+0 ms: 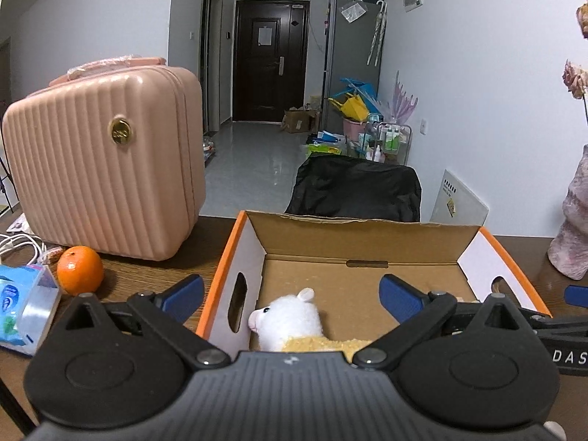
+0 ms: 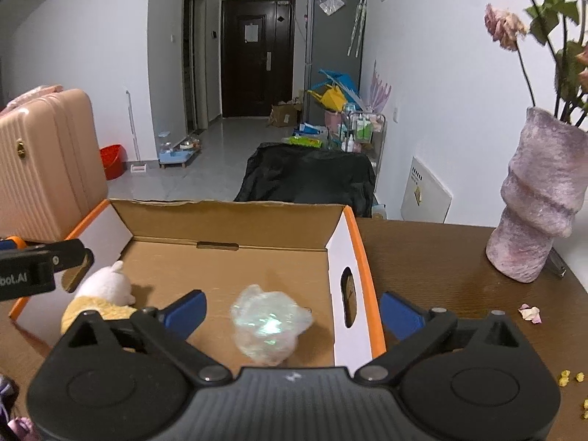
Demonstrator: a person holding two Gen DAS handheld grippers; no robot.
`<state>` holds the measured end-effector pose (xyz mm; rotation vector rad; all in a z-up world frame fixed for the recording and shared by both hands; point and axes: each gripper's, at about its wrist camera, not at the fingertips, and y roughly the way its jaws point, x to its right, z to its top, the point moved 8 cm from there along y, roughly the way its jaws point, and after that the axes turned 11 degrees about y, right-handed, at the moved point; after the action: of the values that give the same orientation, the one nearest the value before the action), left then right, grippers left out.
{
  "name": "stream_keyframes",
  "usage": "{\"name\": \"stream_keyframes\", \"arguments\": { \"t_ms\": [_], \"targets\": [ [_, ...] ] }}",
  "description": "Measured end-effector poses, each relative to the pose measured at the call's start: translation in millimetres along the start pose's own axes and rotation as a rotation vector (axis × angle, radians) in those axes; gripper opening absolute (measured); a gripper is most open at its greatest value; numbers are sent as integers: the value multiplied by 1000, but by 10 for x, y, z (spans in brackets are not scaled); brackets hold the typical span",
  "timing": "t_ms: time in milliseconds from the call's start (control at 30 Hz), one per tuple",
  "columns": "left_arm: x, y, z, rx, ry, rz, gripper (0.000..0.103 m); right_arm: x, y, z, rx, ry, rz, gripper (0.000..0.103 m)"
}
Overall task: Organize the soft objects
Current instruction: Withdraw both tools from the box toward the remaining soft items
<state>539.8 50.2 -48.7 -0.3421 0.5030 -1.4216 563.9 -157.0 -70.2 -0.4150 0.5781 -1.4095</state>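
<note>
both the left claw (image 1: 290, 297) and the right claw (image 2: 292, 307) gape wide and hold nothing above the cardboard box (image 2: 228, 220) on the surface (image 2: 441, 257), where a plush toy (image 1: 290, 316) and a crinkled plastic ball (image 2: 270, 323) lie inside.

Left tool (image 1: 292, 299) with matte black ribbed housing, two round black hubs, silver pivot screws, angled black link arms, ridged blue fingertips (image 1: 398, 299), right tool (image 2: 292, 305) identical, white lettering "DAS" on its side
</note>
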Motion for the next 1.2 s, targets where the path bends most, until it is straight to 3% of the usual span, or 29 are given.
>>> {"name": "stream_keyframes", "arguments": {
  "t_ms": [300, 667, 1200],
  "targets": [
    [-61, -553, -98, 46, 1, -26, 103, 5, -668, -97, 98, -10, 36, 101],
    [-81, -1304, -470, 87, 42, -69, 103, 37, -1544, -448, 196, -29, 72, 102],
    [-226, -1938, -1154, 68, 30, -107, 103, 50, -2179, -1281, 179, -55, 101, 102]
  ]
}}
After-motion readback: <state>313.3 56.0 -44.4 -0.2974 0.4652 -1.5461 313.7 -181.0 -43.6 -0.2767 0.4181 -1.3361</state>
